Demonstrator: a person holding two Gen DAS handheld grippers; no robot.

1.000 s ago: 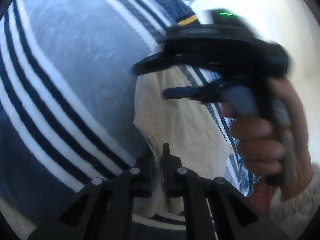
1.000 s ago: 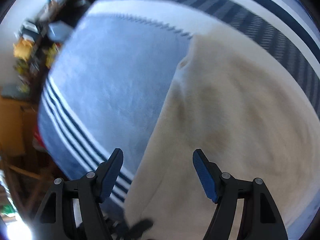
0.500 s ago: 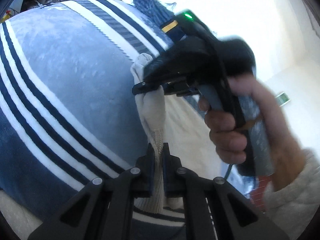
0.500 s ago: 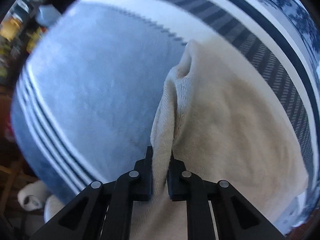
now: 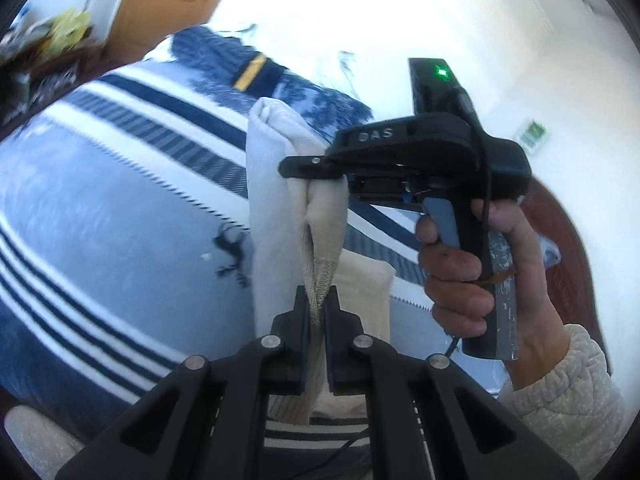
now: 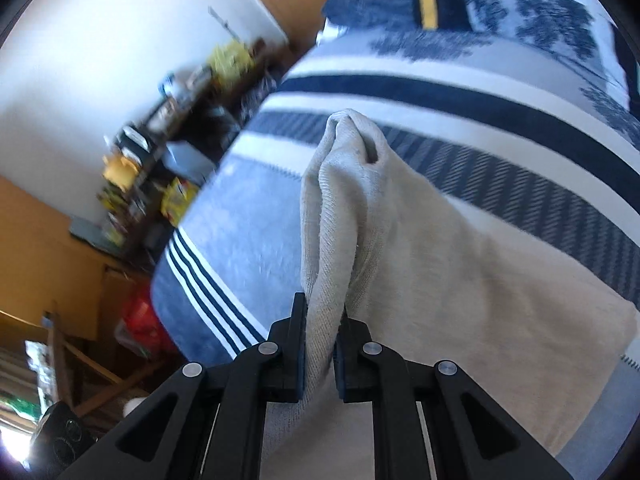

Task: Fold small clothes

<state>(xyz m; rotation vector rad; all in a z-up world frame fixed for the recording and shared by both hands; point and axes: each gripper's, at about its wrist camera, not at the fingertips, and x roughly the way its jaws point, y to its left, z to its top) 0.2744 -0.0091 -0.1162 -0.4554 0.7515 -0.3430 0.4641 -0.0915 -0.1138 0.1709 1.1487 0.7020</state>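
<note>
A cream knitted garment hangs lifted above a blue blanket with navy and white stripes. My left gripper is shut on its ribbed edge. In the left wrist view my right gripper is shut on the garment's upper fold, held by a hand. In the right wrist view my right gripper is shut on a bunched fold of the cream garment, which drapes down to the right over the blanket.
A navy garment with a yellow band lies at the blanket's far end, also in the left wrist view. Cluttered shelves and an orange wall stand to the left. A wooden frame is below left.
My right gripper closed on the garment's fold. Both grippers have lifted the garment up off the blanket, and it now hangs between them.
</note>
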